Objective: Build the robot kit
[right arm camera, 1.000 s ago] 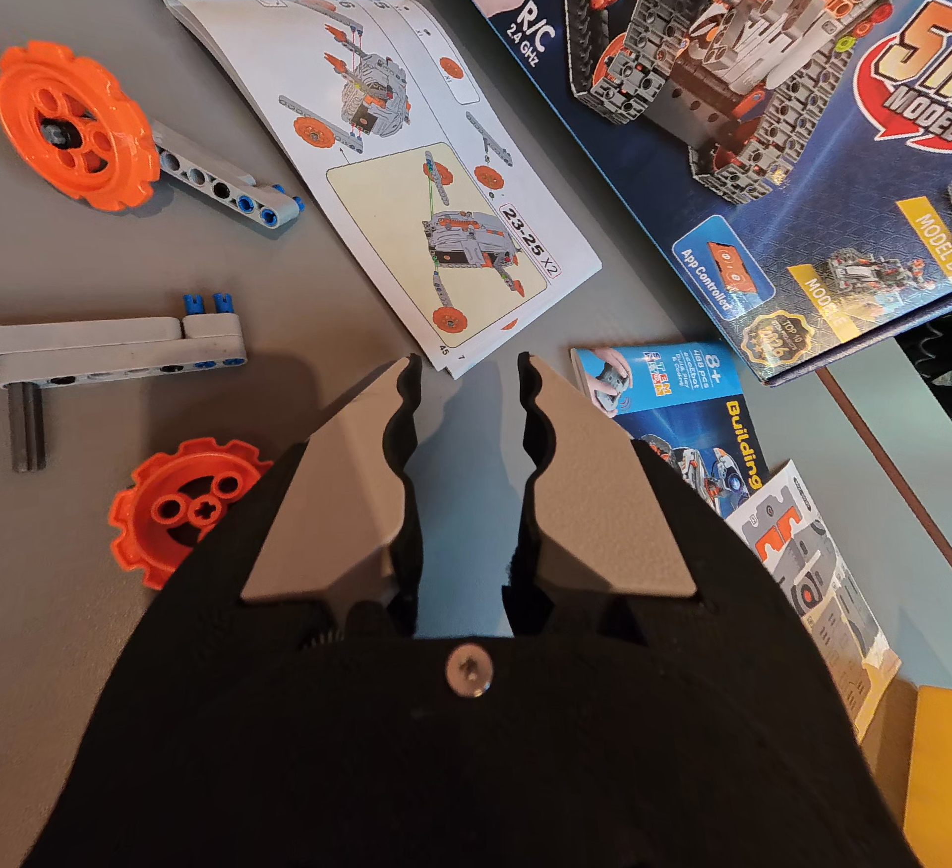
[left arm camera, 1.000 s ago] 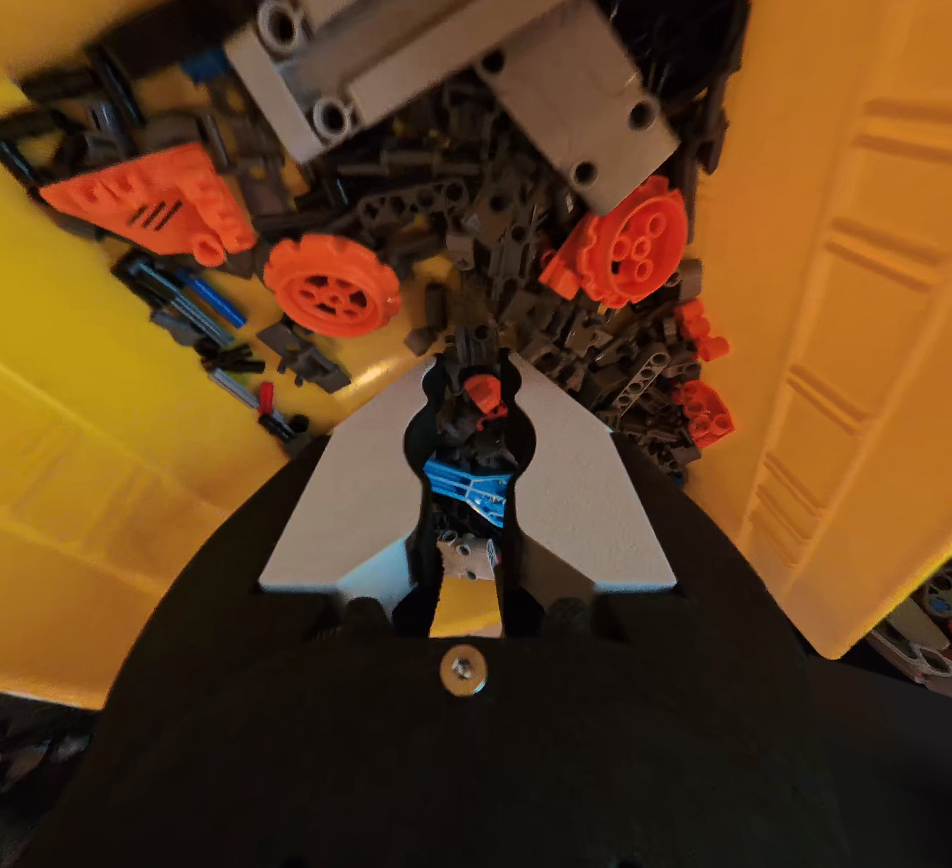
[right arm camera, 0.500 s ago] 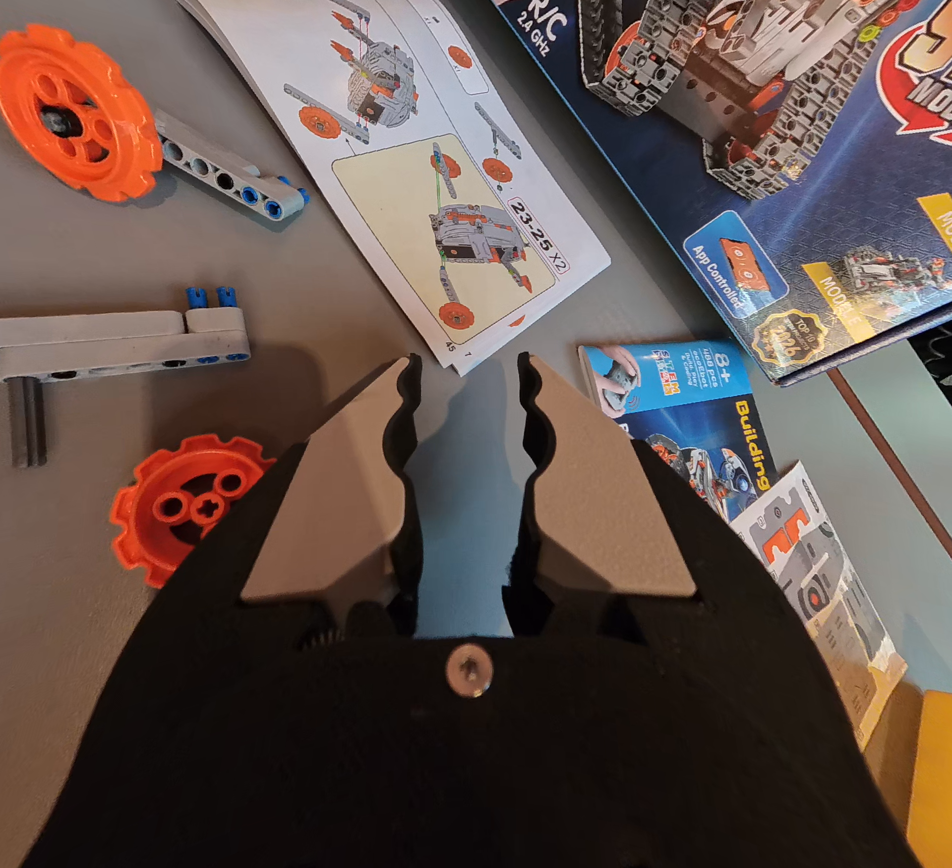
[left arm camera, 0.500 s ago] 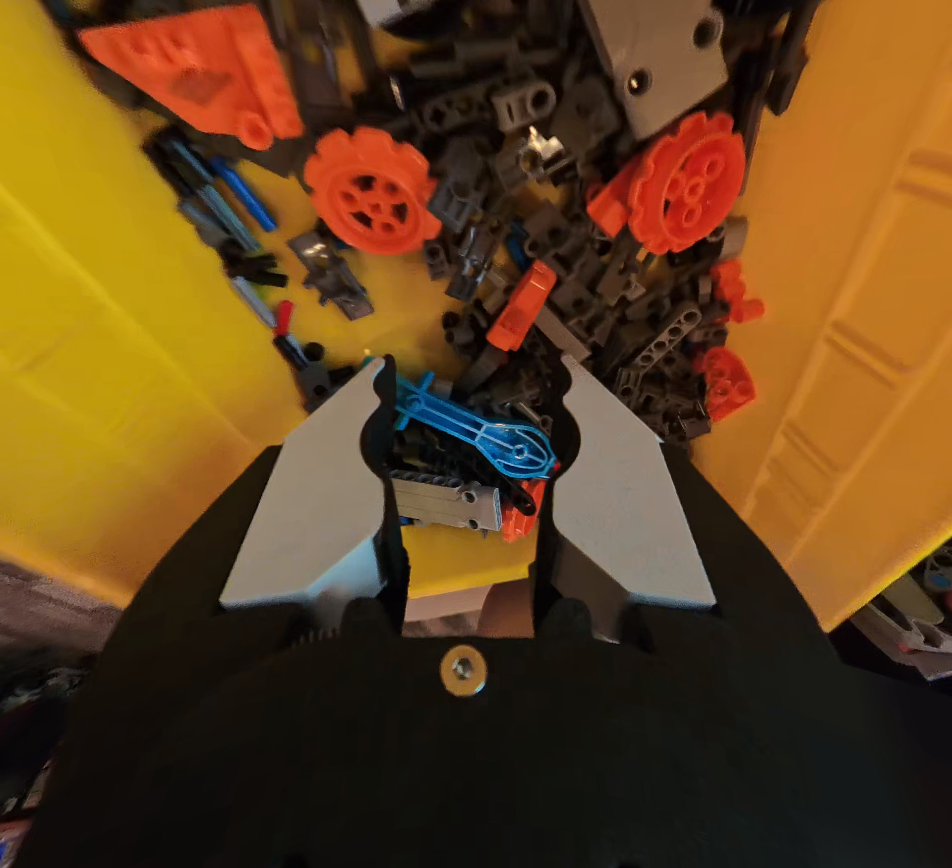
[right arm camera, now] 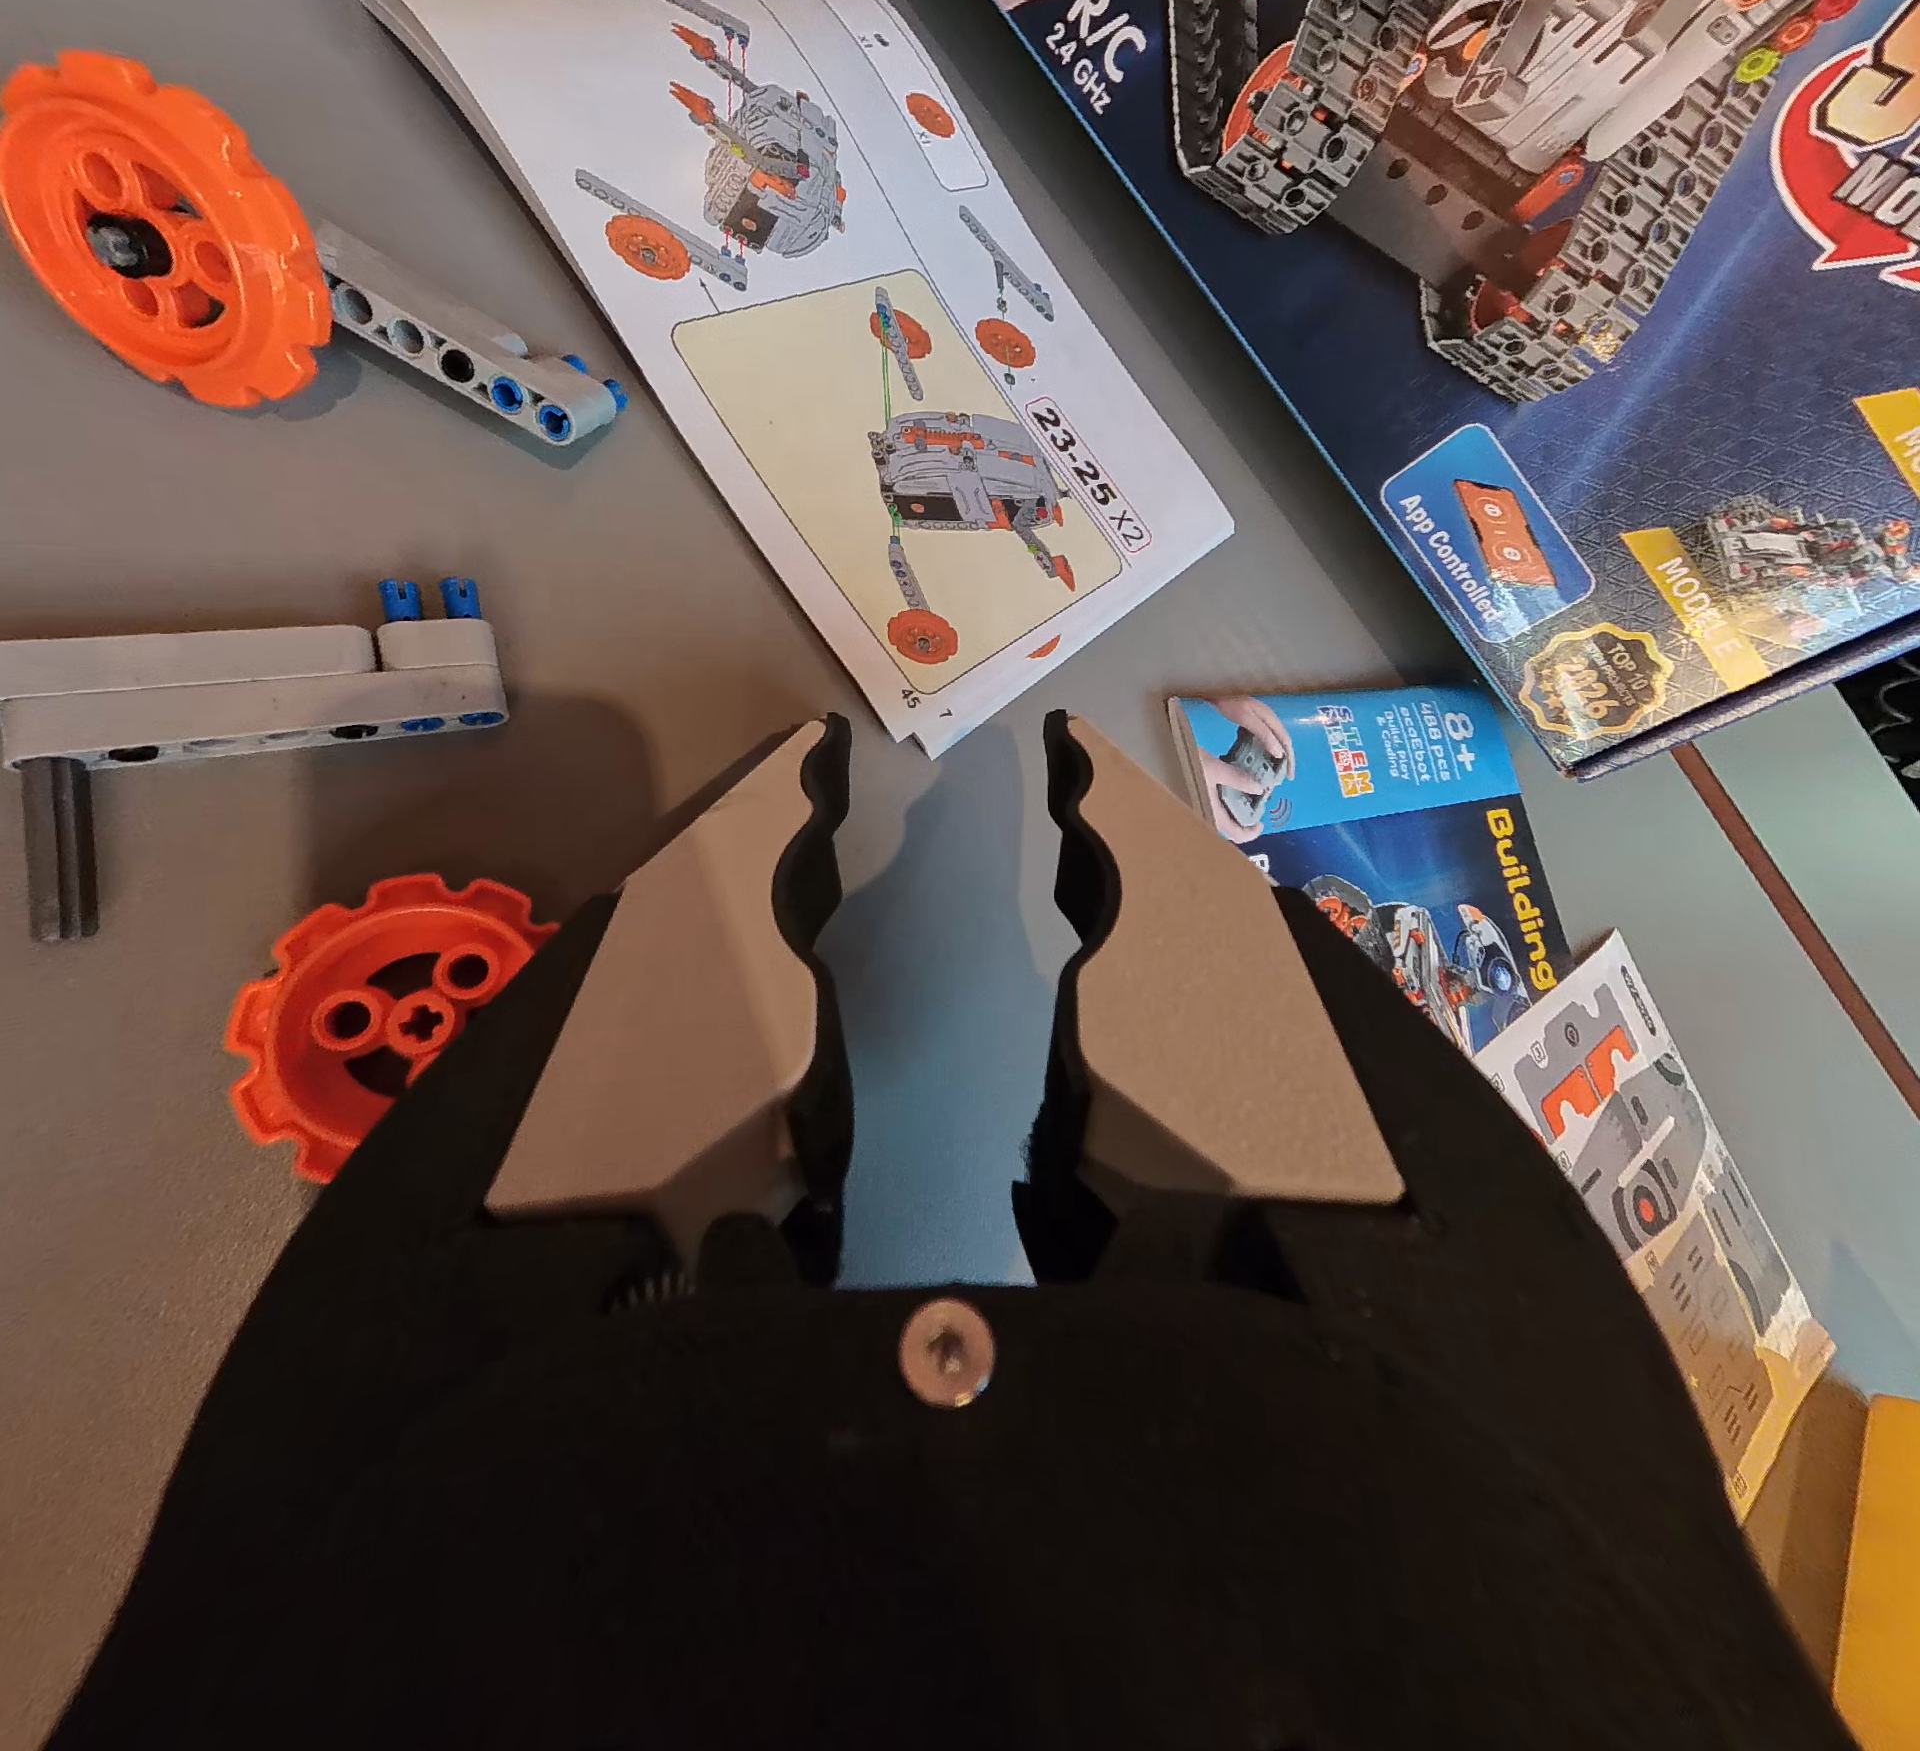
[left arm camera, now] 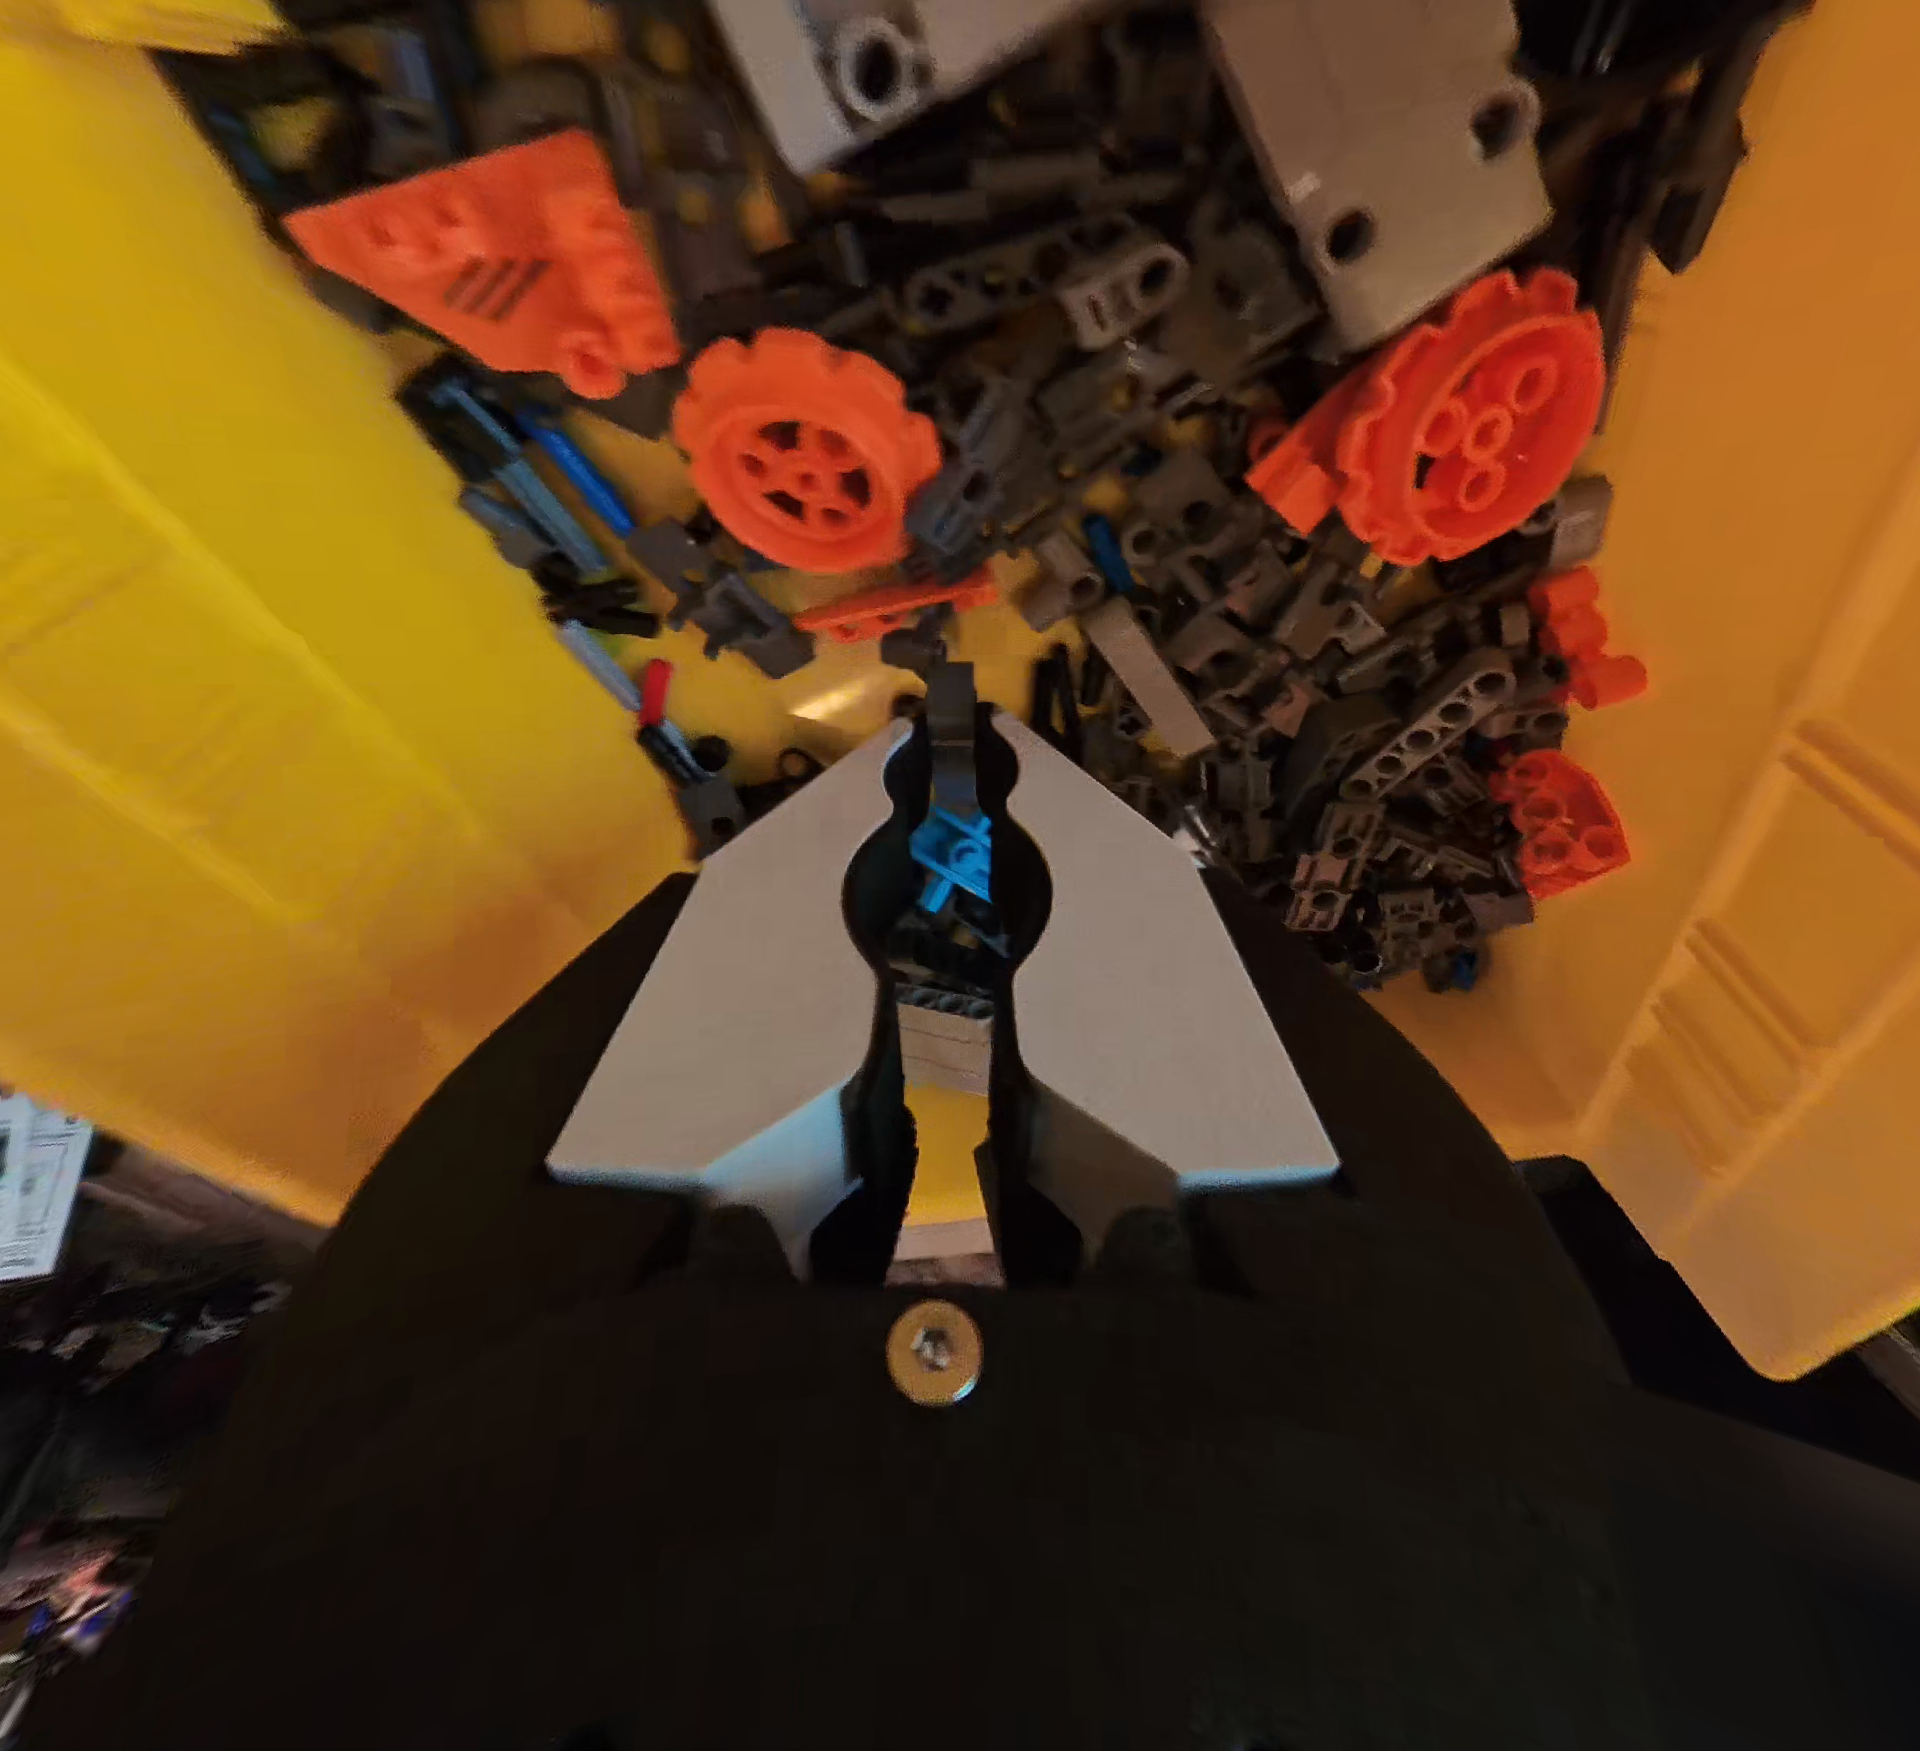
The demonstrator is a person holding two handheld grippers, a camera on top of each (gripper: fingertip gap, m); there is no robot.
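The left claw (left arm camera: 951, 725) is seen inside a yellow bin (left arm camera: 260, 662), its jaws drawn nearly together on a small dark grey piece (left arm camera: 951, 699) that is pinched at the tips and juts out toward 12 o'clock. Behind the tips, in the round gap between the jaws, a blue piece (left arm camera: 954, 860) is visible, and below it a light grey beam (left arm camera: 943, 1036); whether these are touched by the jaws cannot be told. A flat orange strip (left arm camera: 894, 610) lies just beyond the tips at 11 o'clock. Farther out, an orange toothed wheel (left arm camera: 805, 454) is found at 11 o'clock and a second orange wheel (left arm camera: 1475, 418) at 2 o'clock, with a heap of dark grey parts (left arm camera: 1299, 662) between 1 and 3 o'clock. An orange wedge panel (left arm camera: 488, 257) sits at 10 o'clock, and large light grey blocks (left arm camera: 1351, 91) at 12 to 1 o'clock.

The right claw (right arm camera: 945, 735) is held open and empty above a grey surface (right arm camera: 675, 558). The corner of an open instruction booklet (right arm camera: 883, 371) lies just past the tips at 12 o'clock. A small blue booklet (right arm camera: 1371, 828) is beside the right finger at 2 o'clock, and a printed box (right arm camera: 1507, 247) at 1 o'clock. An orange gear (right arm camera: 384, 1015) lies at 9 o'clock, partly hidden by the claw body, a grey beam with blue pins (right arm camera: 249, 693) at 10 o'clock, and an orange wheel on a grey beam (right arm camera: 156, 226) farther off at 10 to 11 o'clock.
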